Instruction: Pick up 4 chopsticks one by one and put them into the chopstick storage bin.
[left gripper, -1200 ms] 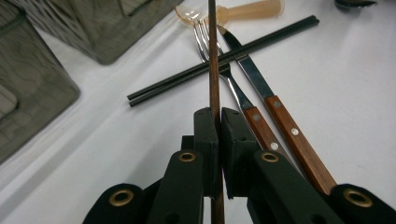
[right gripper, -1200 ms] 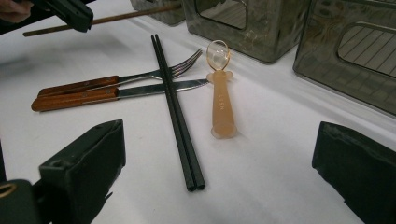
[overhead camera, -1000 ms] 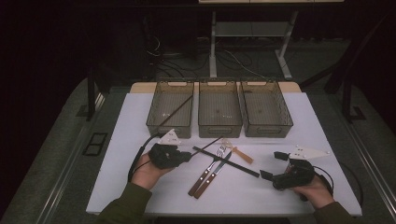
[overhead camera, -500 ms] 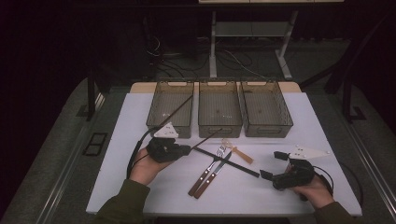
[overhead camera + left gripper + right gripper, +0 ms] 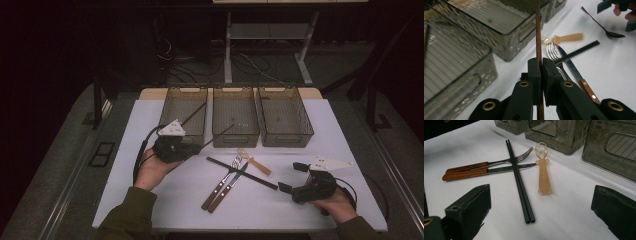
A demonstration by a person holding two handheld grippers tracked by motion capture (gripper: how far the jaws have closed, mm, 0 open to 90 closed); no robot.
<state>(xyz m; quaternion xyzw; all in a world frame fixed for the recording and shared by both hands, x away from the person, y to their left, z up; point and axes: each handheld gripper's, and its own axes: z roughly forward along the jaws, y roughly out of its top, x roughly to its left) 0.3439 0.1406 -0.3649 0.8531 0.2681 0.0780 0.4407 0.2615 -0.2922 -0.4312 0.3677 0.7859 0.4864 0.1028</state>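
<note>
Left claw [image 5: 539, 72] pinches brown chopstick [image 5: 538, 37] near its end: thin, stiff, light, likely to pivot; a mid-shaft grip looks steadier. Right claw [image 5: 541, 210] spread wide above tabletop [image 5: 574, 195].

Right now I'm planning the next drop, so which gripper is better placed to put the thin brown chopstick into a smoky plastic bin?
Left. The left gripper is shut on the thin brown chopstick, beside the smoky plastic bins. The right gripper sits open near the table's front edge.
</note>
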